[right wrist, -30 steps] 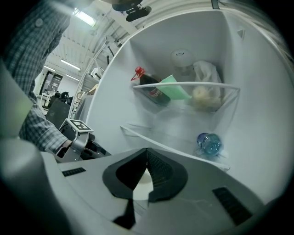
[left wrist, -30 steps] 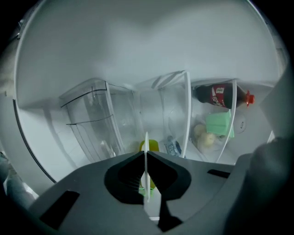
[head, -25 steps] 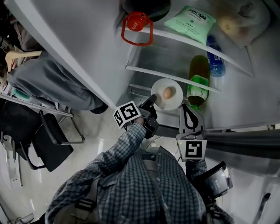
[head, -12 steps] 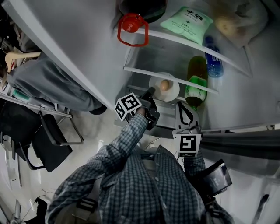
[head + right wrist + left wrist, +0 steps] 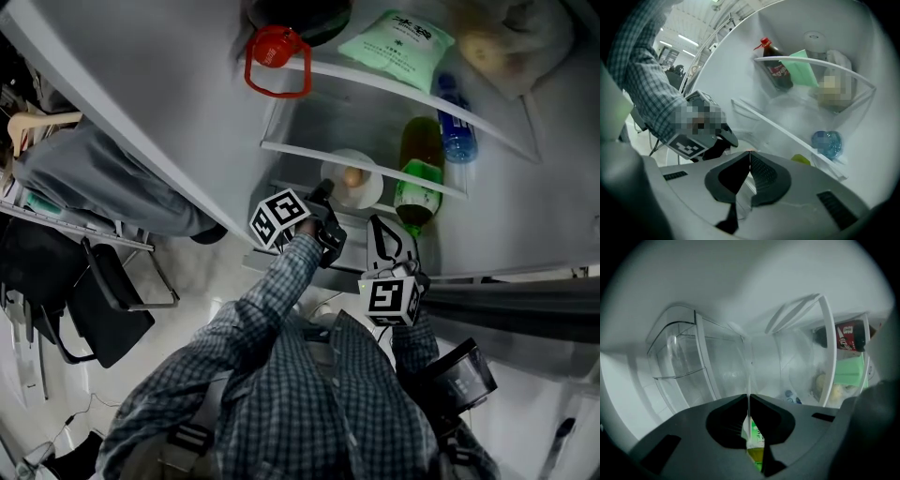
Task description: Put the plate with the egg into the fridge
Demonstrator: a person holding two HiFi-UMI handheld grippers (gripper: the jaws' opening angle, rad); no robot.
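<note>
plate [image 5: 373, 190] with egg [image 5: 352, 176] is already inside the fridge [image 5: 309, 122], tucked under a shelf edge [image 5: 291, 150] next to the green bottle [image 5: 418, 184]. left tongs [image 5: 323, 194] are clamped on its rim, so not released. left to do: set down, let go, pull out. right tongs [image 5: 377, 223] are pressed together, empty, near the fridge front. can't tell if the plate rests on anything.

Right tongs [image 5: 750, 157] pressed together, seemingly on nothing. Beyond them are the left tongs [image 5: 723, 140], with a dark bottle [image 5: 774, 65] and a green packet [image 5: 802, 68] on a fridge shelf [image 5: 843, 77].
</note>
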